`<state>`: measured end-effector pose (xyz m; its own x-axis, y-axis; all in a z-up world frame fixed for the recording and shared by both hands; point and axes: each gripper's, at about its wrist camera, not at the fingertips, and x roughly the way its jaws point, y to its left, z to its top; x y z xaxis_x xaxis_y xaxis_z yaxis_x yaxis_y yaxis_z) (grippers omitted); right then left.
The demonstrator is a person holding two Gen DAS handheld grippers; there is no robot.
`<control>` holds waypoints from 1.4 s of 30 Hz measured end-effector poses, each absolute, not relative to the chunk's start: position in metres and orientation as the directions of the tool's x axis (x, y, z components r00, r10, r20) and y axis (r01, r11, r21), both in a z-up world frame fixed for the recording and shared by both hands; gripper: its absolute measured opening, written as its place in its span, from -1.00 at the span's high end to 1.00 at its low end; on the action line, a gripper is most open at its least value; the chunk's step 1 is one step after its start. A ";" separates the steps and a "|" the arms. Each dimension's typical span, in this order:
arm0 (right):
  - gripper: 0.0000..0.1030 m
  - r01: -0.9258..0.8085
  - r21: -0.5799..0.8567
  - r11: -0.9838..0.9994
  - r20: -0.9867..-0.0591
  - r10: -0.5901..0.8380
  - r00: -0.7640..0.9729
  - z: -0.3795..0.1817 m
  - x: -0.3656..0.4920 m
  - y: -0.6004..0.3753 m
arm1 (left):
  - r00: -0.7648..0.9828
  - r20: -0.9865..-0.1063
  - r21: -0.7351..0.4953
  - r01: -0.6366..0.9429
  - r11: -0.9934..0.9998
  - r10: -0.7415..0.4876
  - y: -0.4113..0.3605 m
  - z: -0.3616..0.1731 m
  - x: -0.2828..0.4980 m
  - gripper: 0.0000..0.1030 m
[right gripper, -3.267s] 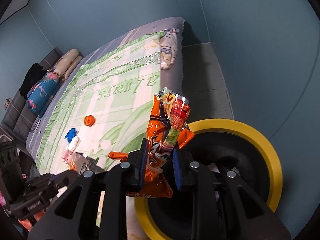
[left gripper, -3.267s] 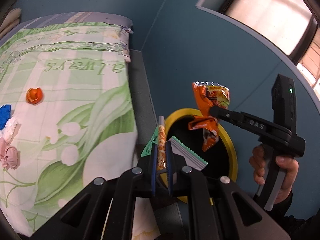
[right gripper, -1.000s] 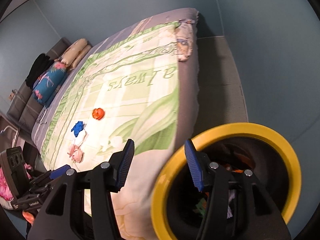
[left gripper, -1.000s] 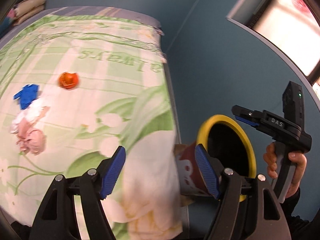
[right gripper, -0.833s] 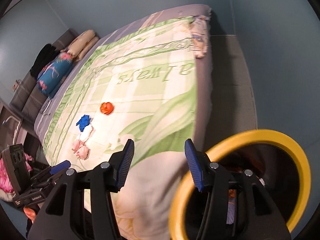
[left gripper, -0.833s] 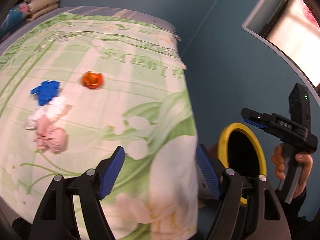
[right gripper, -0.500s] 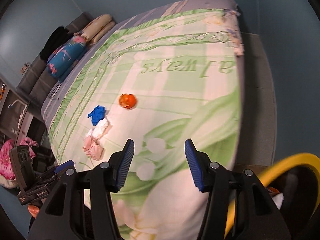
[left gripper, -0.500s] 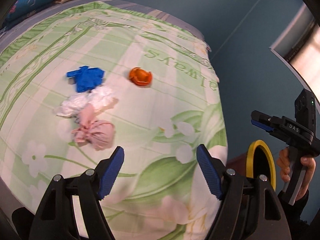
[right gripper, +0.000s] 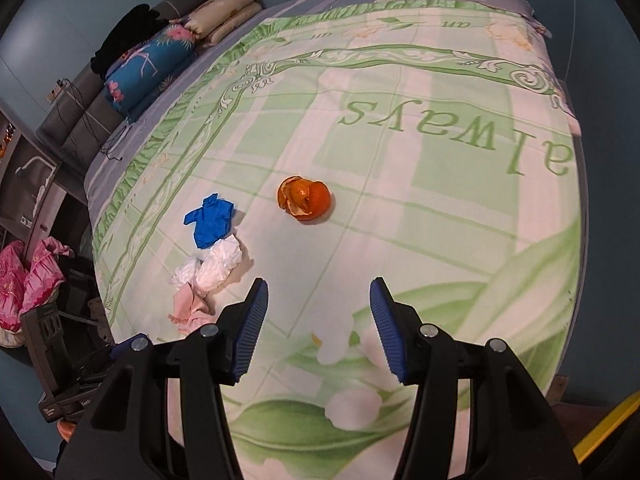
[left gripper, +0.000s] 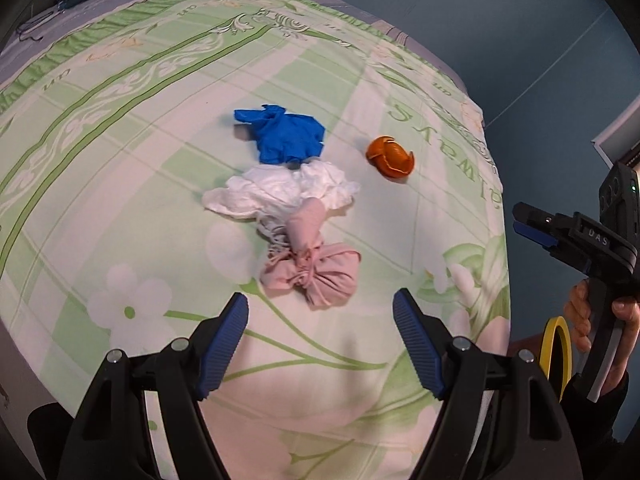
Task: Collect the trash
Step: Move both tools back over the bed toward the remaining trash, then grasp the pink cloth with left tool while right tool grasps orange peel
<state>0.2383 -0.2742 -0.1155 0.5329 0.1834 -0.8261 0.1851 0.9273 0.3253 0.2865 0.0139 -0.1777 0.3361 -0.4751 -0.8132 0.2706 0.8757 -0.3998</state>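
Observation:
Trash lies on a green floral bedspread [left gripper: 120, 152]. A blue crumpled glove [left gripper: 286, 136] [right gripper: 210, 220] sits beside white crumpled tissue [left gripper: 280, 192] [right gripper: 218, 264], a pink tied bundle [left gripper: 316, 268] [right gripper: 190, 306] and an orange peel [left gripper: 390, 156] [right gripper: 306, 198]. My left gripper [left gripper: 320, 320] hangs open just short of the pink bundle, with nothing between its fingers. My right gripper [right gripper: 318, 308] is open and empty over the bedspread [right gripper: 440, 184], the orange peel ahead of it. In the left wrist view the right gripper [left gripper: 532, 226] shows at the right edge, held by a hand.
The yellow-rimmed trash bin [left gripper: 554, 344] [right gripper: 604, 426] stands by the bed's near right corner. Pillows and a folded blue floral blanket [right gripper: 148, 66] lie at the bed's head. Pink bags [right gripper: 28, 280] sit on the floor at the left. A teal wall [left gripper: 520, 40] runs behind.
Both grippers, which dropped their snack wrappers at the bin, swung away from it and out over the bed. The trash pile now looks larger and closer, and the bin has slid to the frame edges.

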 end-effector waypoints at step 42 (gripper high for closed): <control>0.14 0.211 0.084 0.974 -0.917 -0.008 0.400 -0.211 0.399 -0.233 | 0.249 -0.841 -0.418 0.265 0.869 -0.481 -0.027 -0.230 0.334 0.05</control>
